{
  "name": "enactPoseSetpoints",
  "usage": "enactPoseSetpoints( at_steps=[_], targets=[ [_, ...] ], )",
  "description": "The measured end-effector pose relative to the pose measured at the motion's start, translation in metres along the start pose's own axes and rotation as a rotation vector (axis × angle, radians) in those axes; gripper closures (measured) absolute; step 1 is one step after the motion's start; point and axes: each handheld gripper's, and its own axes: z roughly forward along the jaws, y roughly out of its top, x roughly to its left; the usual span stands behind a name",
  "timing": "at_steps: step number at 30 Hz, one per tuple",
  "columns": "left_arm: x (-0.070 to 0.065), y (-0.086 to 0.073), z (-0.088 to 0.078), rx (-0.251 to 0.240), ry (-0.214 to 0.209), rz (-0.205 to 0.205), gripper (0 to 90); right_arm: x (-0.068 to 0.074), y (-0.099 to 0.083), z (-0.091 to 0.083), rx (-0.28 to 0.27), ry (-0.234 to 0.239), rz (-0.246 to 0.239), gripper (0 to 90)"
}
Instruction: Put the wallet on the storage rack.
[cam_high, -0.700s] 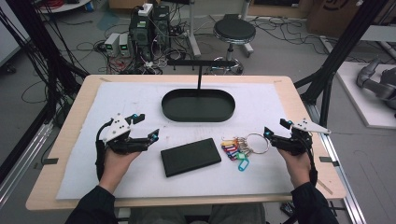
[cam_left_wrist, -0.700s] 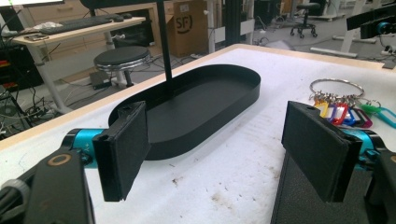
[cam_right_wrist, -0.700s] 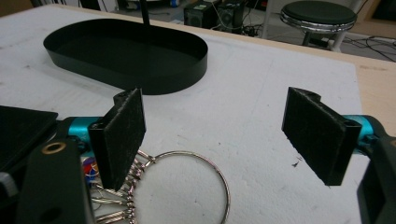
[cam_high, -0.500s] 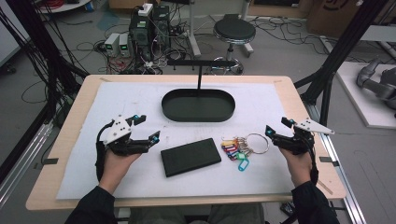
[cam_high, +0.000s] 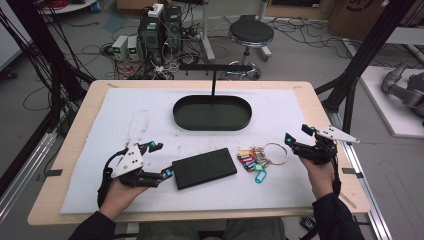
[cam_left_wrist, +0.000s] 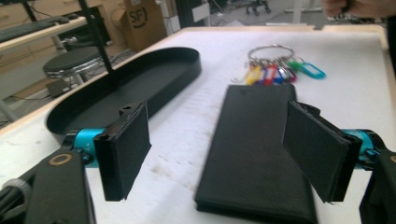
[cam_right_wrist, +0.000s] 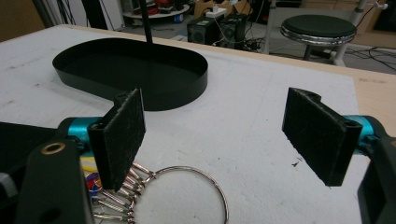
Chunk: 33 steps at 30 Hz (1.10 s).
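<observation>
A: Where does the black wallet (cam_high: 204, 168) lie?

B: Flat on the white surface (cam_high: 140, 115), near the front edge and a little left of centre. The left gripper (cam_high: 161, 160) sits just to its left, apart from it, jaws spread wide with nothing between them. In the left gripper view the wallet's near end lies on the surface between the two black pads (cam_left_wrist: 127, 147), untouched.

A: And the other side?

B: The right gripper (cam_high: 297, 134) is at the right edge of the surface, jaws likewise wide apart and empty. Just to its left is a key ring (cam_high: 274, 153) with coloured tags (cam_high: 251, 162), lying between the wallet and that gripper. In the right gripper view the metal ring (cam_right_wrist: 187, 196) lies on the surface just ahead of the jaws, not gripped.

A: Anything farther back?

B: A black oval tray (cam_high: 212, 113) at the far middle, with a thin black post (cam_high: 213, 80) rising behind it.
</observation>
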Motion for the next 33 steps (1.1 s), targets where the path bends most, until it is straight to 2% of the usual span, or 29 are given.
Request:
enactPoseSetpoints(
  at_steps=[1,8,10,14,15,16,17,18,19,20,21,22,23,24,30,31,33],
  targets=[
    [-0.006,-0.004,0.000,0.014,-0.010,0.009,23.6,0.000,0.000,0.000,0.001,-0.001,0.002,21.6],
    [-0.023,-0.013,0.006,0.058,-0.065,0.007,23.6,0.004,0.002,0.002,-0.001,-0.005,-0.001,21.7],
    [-0.032,-0.015,0.012,0.092,-0.091,0.024,23.6,0.005,0.002,0.003,0.000,-0.003,-0.005,21.7],
    [-0.037,-0.018,0.018,0.126,-0.102,0.046,23.3,0.007,0.002,0.005,0.004,0.000,-0.012,21.8],
    [-0.040,-0.020,0.021,0.146,-0.103,0.060,23.3,0.007,0.002,0.005,0.004,0.002,-0.011,21.8],
    [-0.042,-0.022,0.024,0.180,-0.099,0.097,23.4,0.007,0.002,0.005,0.006,0.001,-0.012,21.8],
    [-0.042,-0.022,0.024,0.180,-0.099,0.097,24.0,0.007,0.002,0.005,0.006,0.002,-0.010,21.8],
    [-0.043,-0.023,0.025,0.194,-0.101,0.118,26.4,0.007,0.002,0.005,0.008,0.002,-0.009,21.8],
    [-0.046,-0.025,0.028,0.217,-0.112,0.161,29.0,0.006,0.002,0.005,0.006,0.000,-0.010,21.8],
    [-0.046,-0.025,0.028,0.217,-0.112,0.161,30.7,0.006,0.002,0.004,0.005,0.000,-0.007,21.8],
    [-0.048,-0.027,0.030,0.236,-0.121,0.197,33.1,0.006,0.002,0.004,0.005,0.001,-0.006,21.8],
    [-0.048,-0.027,0.030,0.236,-0.121,0.197,34.7,0.006,0.002,0.004,0.005,0.001,-0.007,21.8],
    [-0.050,-0.028,0.032,0.246,-0.134,0.232,37.2,0.006,0.002,0.004,0.006,0.001,-0.006,21.8],
    [-0.051,-0.028,0.032,0.253,-0.138,0.246,38.6,0.006,0.002,0.004,0.006,0.000,-0.007,21.8],
    [-0.054,-0.029,0.037,0.282,-0.153,0.280,52.1,0.006,0.002,0.004,0.006,0.000,-0.005,21.8],
    [-0.054,-0.030,0.036,0.276,-0.142,0.306,56.9,0.006,0.002,0.004,0.006,0.000,-0.006,21.8],
    [-0.053,-0.030,0.036,0.274,-0.149,0.293,60.3,0.006,0.002,0.004,0.005,0.002,-0.006,21.8]
  ],
)
